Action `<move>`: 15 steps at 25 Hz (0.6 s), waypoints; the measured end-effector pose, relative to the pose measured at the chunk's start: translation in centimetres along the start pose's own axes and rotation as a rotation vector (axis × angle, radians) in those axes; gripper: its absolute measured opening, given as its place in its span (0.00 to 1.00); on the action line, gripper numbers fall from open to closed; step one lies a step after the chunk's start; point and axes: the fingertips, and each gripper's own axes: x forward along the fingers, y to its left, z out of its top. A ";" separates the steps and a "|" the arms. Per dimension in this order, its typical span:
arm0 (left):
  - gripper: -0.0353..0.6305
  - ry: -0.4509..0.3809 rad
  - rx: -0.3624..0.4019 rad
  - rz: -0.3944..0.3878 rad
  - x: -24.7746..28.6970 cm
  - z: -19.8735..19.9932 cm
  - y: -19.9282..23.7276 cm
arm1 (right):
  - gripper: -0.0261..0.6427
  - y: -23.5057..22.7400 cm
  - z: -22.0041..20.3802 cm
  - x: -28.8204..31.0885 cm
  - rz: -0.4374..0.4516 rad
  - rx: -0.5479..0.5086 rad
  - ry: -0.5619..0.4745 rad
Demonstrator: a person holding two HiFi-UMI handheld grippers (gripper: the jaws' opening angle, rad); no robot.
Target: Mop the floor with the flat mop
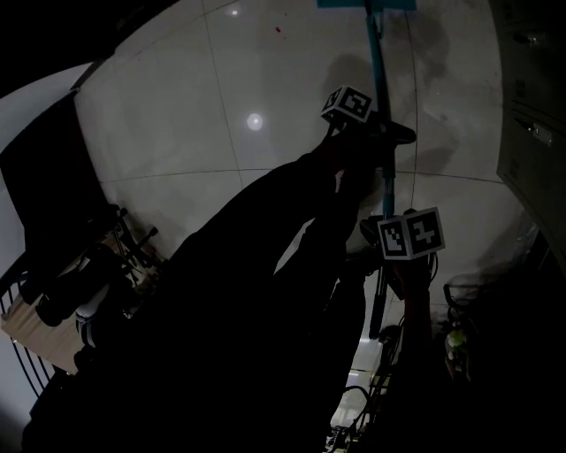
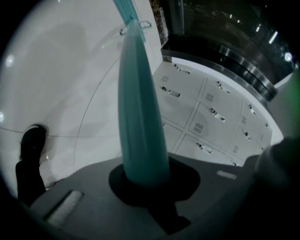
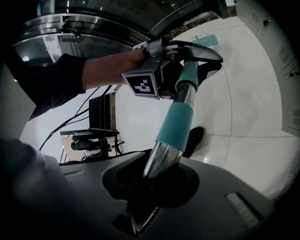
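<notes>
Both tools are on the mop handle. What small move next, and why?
Probably sweep the teal flat mop head slightly left across the white tiled floor. Both the left tool and right tool are clamped on the teal mop handle, and a small red speck lies left of the head.

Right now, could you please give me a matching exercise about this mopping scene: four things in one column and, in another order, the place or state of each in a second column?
Things
1. left gripper
2. right gripper
3. mop head
4. lockers

Places or states
A. lies on the white floor, beyond both grippers
B. jaws shut on the shiny metal part of the mop handle
C. rows of doors beside the floor
D. jaws shut on the teal part of the mop handle

Pairs: 1-D, 2-B, 3-A, 4-C
</notes>
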 end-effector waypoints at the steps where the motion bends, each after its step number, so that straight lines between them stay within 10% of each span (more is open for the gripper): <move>1: 0.12 -0.001 0.006 -0.001 0.0 0.4 -0.1 | 0.16 -0.3 0.3 0.0 -0.008 -0.004 0.001; 15: 0.13 0.000 0.049 -0.011 1.2 -9.9 1.6 | 0.16 1.7 -10.3 0.8 -0.030 -0.045 0.000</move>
